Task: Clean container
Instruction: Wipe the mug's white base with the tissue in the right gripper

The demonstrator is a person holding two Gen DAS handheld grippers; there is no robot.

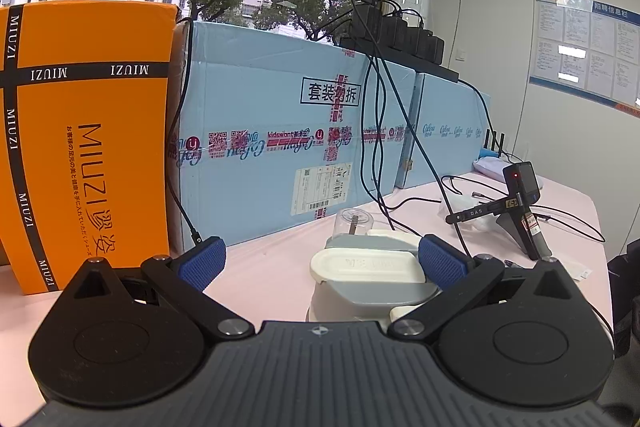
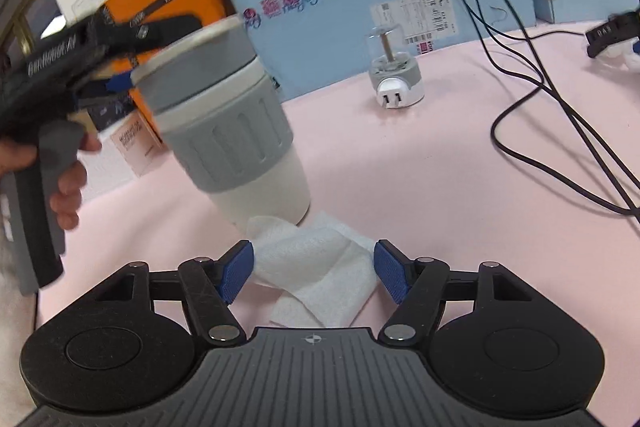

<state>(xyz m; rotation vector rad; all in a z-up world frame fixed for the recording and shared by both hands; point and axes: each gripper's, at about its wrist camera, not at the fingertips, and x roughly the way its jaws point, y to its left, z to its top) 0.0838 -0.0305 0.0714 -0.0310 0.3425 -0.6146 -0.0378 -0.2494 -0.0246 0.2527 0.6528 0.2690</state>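
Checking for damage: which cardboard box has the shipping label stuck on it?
The light blue box, behind the table; its white label sits low on the front. The orange MIUZI box shows only printed text.

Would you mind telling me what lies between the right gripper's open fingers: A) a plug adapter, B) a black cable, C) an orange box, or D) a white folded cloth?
D: the white folded cloth lies on the pink table between the open fingers of the right gripper, not yet gripped.
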